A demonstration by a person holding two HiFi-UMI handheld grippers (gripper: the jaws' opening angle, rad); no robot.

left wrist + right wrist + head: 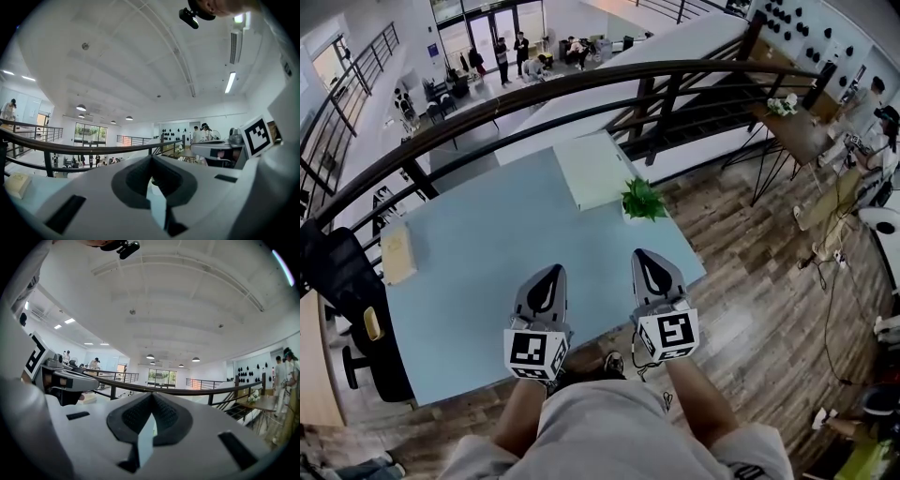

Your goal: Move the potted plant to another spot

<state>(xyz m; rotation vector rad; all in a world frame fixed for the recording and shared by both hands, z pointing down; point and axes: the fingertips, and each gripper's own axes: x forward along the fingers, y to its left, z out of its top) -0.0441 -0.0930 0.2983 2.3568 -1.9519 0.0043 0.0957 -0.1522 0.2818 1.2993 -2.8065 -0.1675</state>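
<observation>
Green potted plant (643,198): spiky leaves spread wide, small pale pot mostly hidden beneath. Stands upright at far right edge of pale blue tabletop (487,281), just right of pale rectangular board (592,169). Left gripper (548,277) and right gripper (650,260) side by side over near part of tabletop, apart from plant. Both have jaws closed tip to tip, nothing between. Tan box (397,253) at left edge.
</observation>
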